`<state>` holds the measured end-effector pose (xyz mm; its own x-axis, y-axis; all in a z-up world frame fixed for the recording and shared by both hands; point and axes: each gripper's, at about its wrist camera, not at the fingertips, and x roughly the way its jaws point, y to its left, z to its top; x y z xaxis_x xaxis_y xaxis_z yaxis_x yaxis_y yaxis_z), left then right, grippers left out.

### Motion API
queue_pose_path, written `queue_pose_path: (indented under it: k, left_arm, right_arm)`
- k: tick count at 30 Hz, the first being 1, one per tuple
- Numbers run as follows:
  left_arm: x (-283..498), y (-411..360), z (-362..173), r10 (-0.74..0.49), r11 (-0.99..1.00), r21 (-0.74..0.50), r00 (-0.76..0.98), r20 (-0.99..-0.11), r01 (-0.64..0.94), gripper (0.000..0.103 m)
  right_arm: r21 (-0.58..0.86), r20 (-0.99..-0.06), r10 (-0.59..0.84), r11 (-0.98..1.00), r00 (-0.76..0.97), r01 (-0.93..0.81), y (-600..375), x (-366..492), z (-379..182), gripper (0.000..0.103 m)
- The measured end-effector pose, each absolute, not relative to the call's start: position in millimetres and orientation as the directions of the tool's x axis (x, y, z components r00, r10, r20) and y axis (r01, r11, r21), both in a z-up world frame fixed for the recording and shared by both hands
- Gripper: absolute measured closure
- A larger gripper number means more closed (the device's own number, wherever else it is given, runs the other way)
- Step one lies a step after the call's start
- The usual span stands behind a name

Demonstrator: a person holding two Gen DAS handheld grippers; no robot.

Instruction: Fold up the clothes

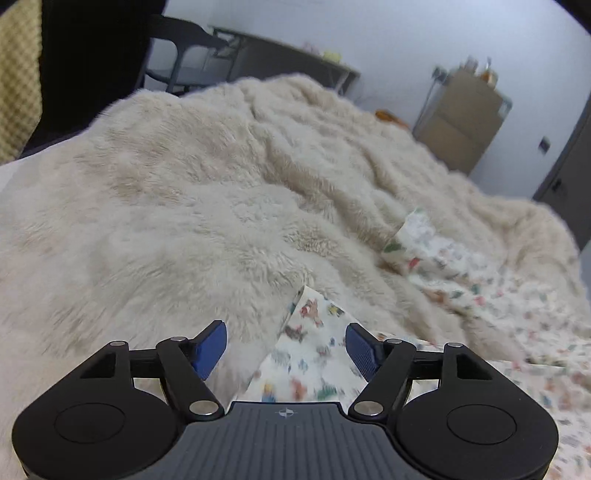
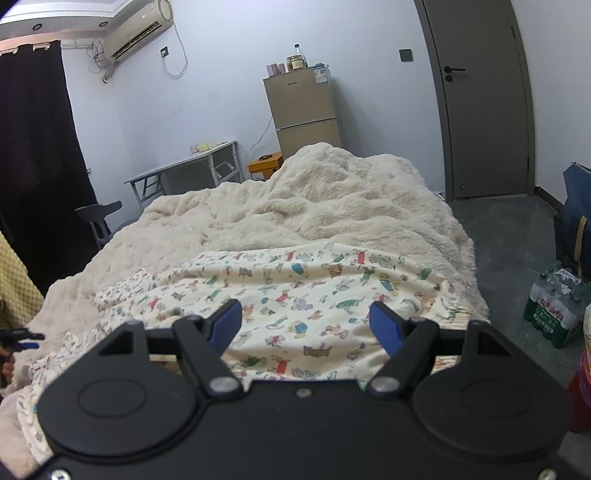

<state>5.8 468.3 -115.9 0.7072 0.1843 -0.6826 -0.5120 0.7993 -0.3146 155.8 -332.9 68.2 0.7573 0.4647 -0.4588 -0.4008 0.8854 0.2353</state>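
Both our tools, left [image 1: 286, 345] and right [image 2: 306, 326], gape over the printed garment [image 2: 295, 295]; the bottle pack [image 2: 552, 312] label stays unreadable.

Pale blue walls [image 2: 221, 92], grey door [image 2: 480, 103], two-door fridge [image 2: 304, 110], wall air conditioner [image 2: 138, 35], folding table [image 2: 192, 166], dark curtain [image 2: 33, 147], grey floor [image 2: 509, 236], fluffy cream blanket [image 2: 314, 199].

Chinese chars (too small to read surely) on water-bottle pack [image 2: 552, 314]; fridge [image 2: 303, 107] badge illegible.
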Motion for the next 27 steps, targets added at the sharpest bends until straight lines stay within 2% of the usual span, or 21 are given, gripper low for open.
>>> queue_pose_path:
  k: [3, 4, 5, 6, 8, 12, 13, 15, 16, 17, 18, 20, 22, 24, 27]
  left_arm:
    - [37.3, 463.7, -129.1, 0.158, 0.838, -0.281, 0.701, -0.695, -0.468, 0.040]
    - [47.0, 462.0, -133.5, 0.155, 0.849, -0.267, 0.698, -0.699, -0.456, 0.054]
    - [54.0, 460.0, -138.3, 0.170, 0.852, -0.248, 0.690, -0.703, -0.462, 0.091]
    - [58.1, 459.4, -142.6, 0.191, 0.843, -0.232, 0.673, -0.714, -0.485, 0.102]
    - [54.7, 457.4, -143.0, 0.225, 0.839, -0.217, 0.681, -0.697, -0.499, 0.103]
    - [50.6, 453.1, -132.8, 0.377, 0.820, -0.108, 0.671, -0.638, -0.563, 0.102]
    - [51.5, 449.7, -131.4, 0.387, 0.824, -0.082, 0.663, -0.641, -0.560, 0.099]
    - [54.1, 437.1, -123.6, 0.439, 0.822, 0.014, 0.619, -0.651, -0.569, 0.080]
    - [52.1, 426.2, -113.8, 0.471, 0.818, 0.058, 0.607, -0.640, -0.572, 0.061]
    - [50.0, 415.4, -104.1, 0.501, 0.812, 0.102, 0.596, -0.627, -0.575, 0.052]
    - [47.1, 405.2, -94.5, 0.524, 0.808, 0.136, 0.593, -0.612, -0.573, 0.050]
    - [28.5, 374.0, -63.4, 0.473, 0.860, 0.118, 0.689, -0.550, -0.496, 0.031]
    - [12.7, 340.7, -34.4, 0.386, 0.916, 0.103, 0.779, -0.495, -0.388, 0.022]
    - [-7.5, 294.0, -2.6, 0.241, 0.971, 0.116, 0.866, -0.439, -0.211, 0.020]
    - [-32.1, 243.3, 22.0, 0.011, 0.991, 0.123, 0.911, -0.412, 0.044, 0.017]
  right_arm:
    - [0.230, -0.465, 0.460, 0.888, 0.756, -0.399, -331.3, 155.8, 66.6, 0.029]
    - [0.229, -0.466, 0.459, 0.888, 0.756, -0.398, -331.3, 155.8, 66.3, 0.029]
    - [0.230, -0.466, 0.458, 0.889, 0.757, -0.396, -331.6, 155.8, 66.3, 0.029]
    - [0.231, -0.466, 0.457, 0.890, 0.758, -0.394, -331.9, 155.8, 66.3, 0.029]
    - [0.233, -0.466, 0.455, 0.891, 0.759, -0.391, -332.4, 156.0, 66.2, 0.029]
    - [0.222, -0.471, 0.453, 0.891, 0.757, -0.396, -329.7, 155.9, 65.8, 0.029]
    - [0.217, -0.473, 0.453, 0.891, 0.755, -0.398, -328.6, 156.2, 66.3, 0.029]
    - [0.189, -0.481, 0.452, 0.890, 0.751, -0.415, -326.4, 154.2, 68.5, 0.029]
    - [0.172, -0.485, 0.451, 0.889, 0.749, -0.424, -325.2, 152.8, 69.8, 0.029]
    - [0.155, -0.490, 0.451, 0.887, 0.746, -0.434, -324.1, 151.3, 71.1, 0.029]
    - [0.125, -0.497, 0.460, 0.877, 0.736, -0.464, -322.2, 147.5, 74.0, 0.029]
    - [0.053, -0.519, 0.511, 0.819, 0.685, -0.571, -318.6, 132.2, 84.6, 0.029]
    - [0.019, -0.535, 0.551, 0.766, 0.640, -0.643, -317.9, 119.5, 91.6, 0.029]
    - [-0.048, -0.550, 0.583, 0.693, 0.598, -0.719, -318.3, 96.1, 101.4, 0.029]
    - [-0.183, -0.585, 0.578, 0.590, 0.569, -0.787, -318.2, 57.7, 111.5, 0.028]
